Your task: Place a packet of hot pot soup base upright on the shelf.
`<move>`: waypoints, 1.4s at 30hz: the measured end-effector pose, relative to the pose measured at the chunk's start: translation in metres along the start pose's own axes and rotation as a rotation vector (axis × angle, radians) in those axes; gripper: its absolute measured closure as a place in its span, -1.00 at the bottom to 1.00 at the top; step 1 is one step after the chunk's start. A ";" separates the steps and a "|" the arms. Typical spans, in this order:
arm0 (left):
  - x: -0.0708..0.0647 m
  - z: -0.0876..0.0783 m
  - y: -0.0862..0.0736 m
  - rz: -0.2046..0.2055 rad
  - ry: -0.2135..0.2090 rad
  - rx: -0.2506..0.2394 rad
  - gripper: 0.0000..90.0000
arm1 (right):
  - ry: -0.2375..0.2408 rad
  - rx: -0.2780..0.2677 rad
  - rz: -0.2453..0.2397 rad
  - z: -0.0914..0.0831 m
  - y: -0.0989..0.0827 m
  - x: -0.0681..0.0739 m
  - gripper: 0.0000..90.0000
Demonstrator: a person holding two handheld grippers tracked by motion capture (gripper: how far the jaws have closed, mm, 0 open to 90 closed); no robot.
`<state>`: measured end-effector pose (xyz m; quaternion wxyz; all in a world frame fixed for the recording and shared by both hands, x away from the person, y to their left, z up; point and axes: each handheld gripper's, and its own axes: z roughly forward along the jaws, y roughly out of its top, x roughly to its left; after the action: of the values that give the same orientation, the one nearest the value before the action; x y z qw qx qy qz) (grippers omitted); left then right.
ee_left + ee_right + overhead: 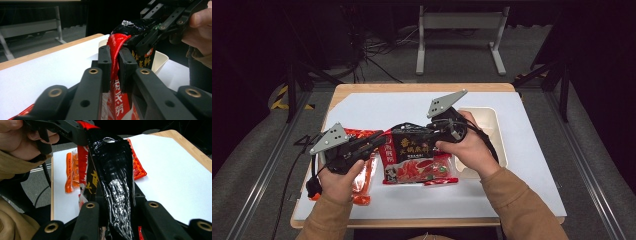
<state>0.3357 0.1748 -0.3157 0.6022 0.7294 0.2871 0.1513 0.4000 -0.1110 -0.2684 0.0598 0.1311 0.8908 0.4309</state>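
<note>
A black-and-red snack packet (417, 155) with printed characters is held up over the white mat (522, 165) between both grippers. My left gripper (382, 141) is shut on the packet's left edge; in the left gripper view its jaws (115, 53) pinch the red seam of the packet (117, 42). My right gripper (432, 131) grips the packet's upper right edge. In the right gripper view the crinkled black foil of the packet (112, 162) runs up from between its jaws (117, 195), and the left gripper (75, 130) clamps the far end.
A cream tray (492, 125) sits on the mat to the right, behind the right hand. An orange packet (362, 185) and a red packet (362, 134) lie under the left hand. The wooden table edge (422, 87) borders the mat; a grey frame (459, 22) stands beyond.
</note>
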 end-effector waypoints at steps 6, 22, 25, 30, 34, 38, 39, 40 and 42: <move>0.003 0.001 0.001 -0.013 -0.001 -0.002 0.44 | -0.007 0.002 -0.007 -0.009 0.006 0.001 0.67; 0.010 0.003 -0.002 -0.034 -0.006 0.047 -0.01 | -0.093 -0.036 -0.053 -0.051 0.025 -0.012 0.68; 0.011 0.004 -0.003 -0.047 -0.005 0.055 -0.01 | -0.108 -0.054 -0.046 -0.059 0.026 -0.016 0.68; 0.017 0.002 -0.005 -0.061 0.004 0.050 -0.01 | -0.143 -0.082 -0.035 -0.072 0.025 -0.024 0.68; 0.020 0.001 -0.007 -0.073 0.013 0.047 -0.01 | -0.166 -0.089 -0.031 -0.080 0.026 -0.030 0.68; 0.023 0.000 -0.008 -0.090 0.014 0.050 -0.01 | -0.194 -0.083 -0.033 -0.088 0.027 -0.039 0.68; 0.024 0.000 -0.009 -0.090 0.017 0.053 -0.01 | -0.201 -0.083 -0.034 -0.090 0.027 -0.041 0.68; 0.024 0.000 -0.009 -0.091 0.018 0.055 -0.01 | -0.207 -0.083 -0.031 -0.092 0.026 -0.044 0.68; 0.025 0.000 -0.009 -0.094 0.019 0.054 -0.01 | -0.213 -0.085 -0.030 -0.095 0.026 -0.047 0.68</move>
<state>0.3530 0.1903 -0.3276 0.5860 0.7295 0.3309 0.1220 0.4289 -0.1802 -0.1896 0.1661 0.1602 0.8622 0.4509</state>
